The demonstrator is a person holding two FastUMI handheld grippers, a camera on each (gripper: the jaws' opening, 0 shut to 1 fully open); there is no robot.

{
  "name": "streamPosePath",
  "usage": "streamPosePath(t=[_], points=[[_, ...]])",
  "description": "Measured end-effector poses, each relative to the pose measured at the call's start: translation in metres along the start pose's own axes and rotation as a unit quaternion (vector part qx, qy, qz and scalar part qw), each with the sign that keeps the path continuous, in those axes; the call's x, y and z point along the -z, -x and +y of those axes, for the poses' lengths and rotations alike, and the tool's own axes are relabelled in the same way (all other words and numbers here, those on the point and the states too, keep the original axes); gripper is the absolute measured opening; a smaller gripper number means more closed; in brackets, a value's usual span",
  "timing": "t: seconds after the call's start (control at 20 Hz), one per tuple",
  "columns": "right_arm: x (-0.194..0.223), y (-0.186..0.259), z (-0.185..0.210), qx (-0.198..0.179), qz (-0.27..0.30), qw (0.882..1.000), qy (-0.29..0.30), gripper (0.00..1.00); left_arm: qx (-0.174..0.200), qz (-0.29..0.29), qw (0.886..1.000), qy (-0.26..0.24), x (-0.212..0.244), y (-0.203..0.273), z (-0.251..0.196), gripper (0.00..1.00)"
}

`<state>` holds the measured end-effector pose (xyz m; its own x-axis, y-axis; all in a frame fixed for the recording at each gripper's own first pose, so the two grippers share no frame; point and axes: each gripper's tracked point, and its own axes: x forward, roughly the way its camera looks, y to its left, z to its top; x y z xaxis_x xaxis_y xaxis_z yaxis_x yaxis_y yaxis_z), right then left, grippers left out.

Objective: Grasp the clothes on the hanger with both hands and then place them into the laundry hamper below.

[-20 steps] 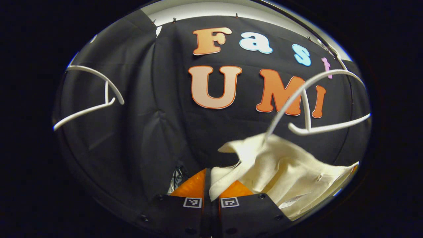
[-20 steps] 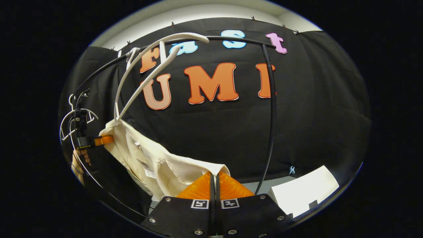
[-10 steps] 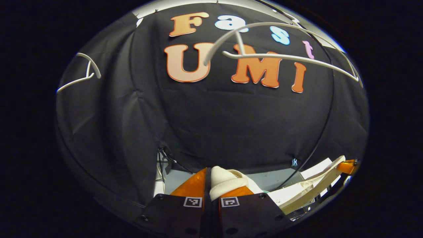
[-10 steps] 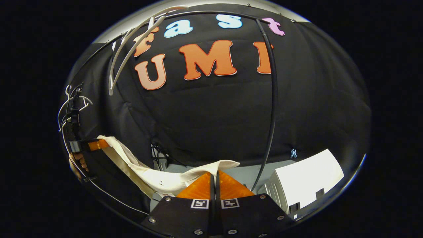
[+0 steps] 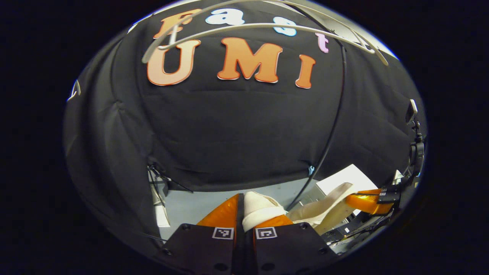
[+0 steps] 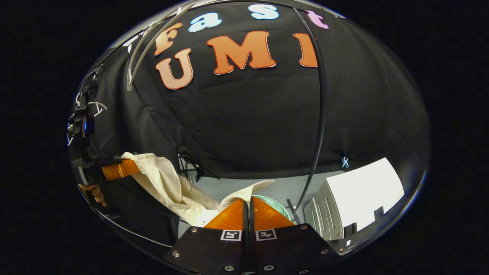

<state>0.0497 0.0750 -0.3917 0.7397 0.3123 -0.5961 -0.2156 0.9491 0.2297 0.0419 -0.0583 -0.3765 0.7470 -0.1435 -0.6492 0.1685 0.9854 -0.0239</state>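
Your left gripper [image 5: 244, 208] has its fingers clenched on a bunched end of the cream garment [image 5: 259, 206], and your right gripper [image 6: 248, 208] pinches the other end. The cloth [image 6: 168, 183] sags between them, off the white hanger [image 5: 259, 26] overhead. A bit of green hamper rim [image 6: 277, 204] peeks out just past your right fingers.

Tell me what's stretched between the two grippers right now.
The cream garment spans the gap: in the right gripper view it runs from the left gripper down to the right gripper, sagging in the middle. Nothing else lies between them.
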Motion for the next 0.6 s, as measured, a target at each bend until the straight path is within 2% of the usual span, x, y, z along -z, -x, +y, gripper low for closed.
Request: streamPosePath(t=[0.35, 0.6], points=[[0.032, -0.01, -0.033, 0.02, 0.025, 0.999, -0.029, 0.0, 0.07, 0.041, 0.996, -0.03, 0.035, -0.03, -0.086, 0.07], [0.072, -0.036, -0.06, 0.035, 0.062, 0.996, -0.051, 0.0, 0.095, 0.103, 0.99, -0.014, 0.09, -0.051, -0.119, 0.06]])
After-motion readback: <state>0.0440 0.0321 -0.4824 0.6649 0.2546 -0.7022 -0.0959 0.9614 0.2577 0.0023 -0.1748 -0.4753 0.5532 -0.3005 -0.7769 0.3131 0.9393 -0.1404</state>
